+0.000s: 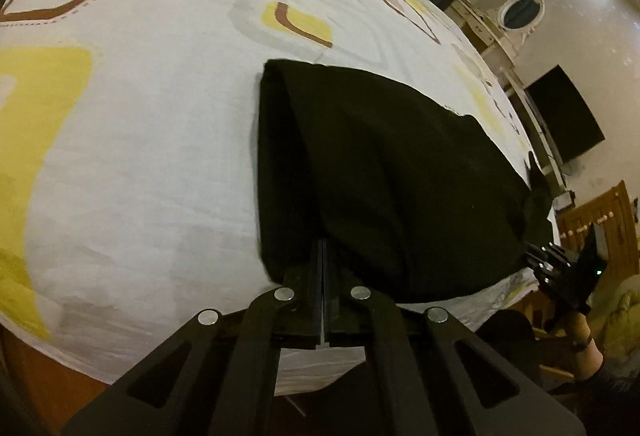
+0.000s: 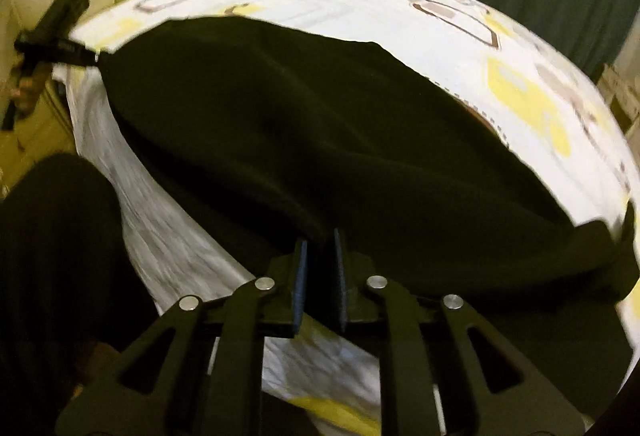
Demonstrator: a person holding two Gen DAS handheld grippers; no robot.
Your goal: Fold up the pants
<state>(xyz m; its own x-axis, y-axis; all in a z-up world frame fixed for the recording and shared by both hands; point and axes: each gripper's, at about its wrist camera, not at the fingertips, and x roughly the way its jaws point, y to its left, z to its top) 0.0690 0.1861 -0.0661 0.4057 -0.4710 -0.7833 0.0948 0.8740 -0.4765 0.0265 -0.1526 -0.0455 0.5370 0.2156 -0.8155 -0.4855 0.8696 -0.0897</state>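
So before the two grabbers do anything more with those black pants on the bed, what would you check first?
1. Left gripper clamped on the black pants: ok, jaws shut, cloth edge at its tips.
2. Right gripper gripping the cloth: not ok, a gap shows between its blue pads; whether they pinch fabric, cannot tell.
3. Pants lying on the patterned bedsheet: ok, though one end hangs past the bed's edge in the right wrist view.
4. Fold flat and even: cannot tell, the cloth is dark and the picture blurred.
5. Bare sheet beyond the pants for the next fold: ok.
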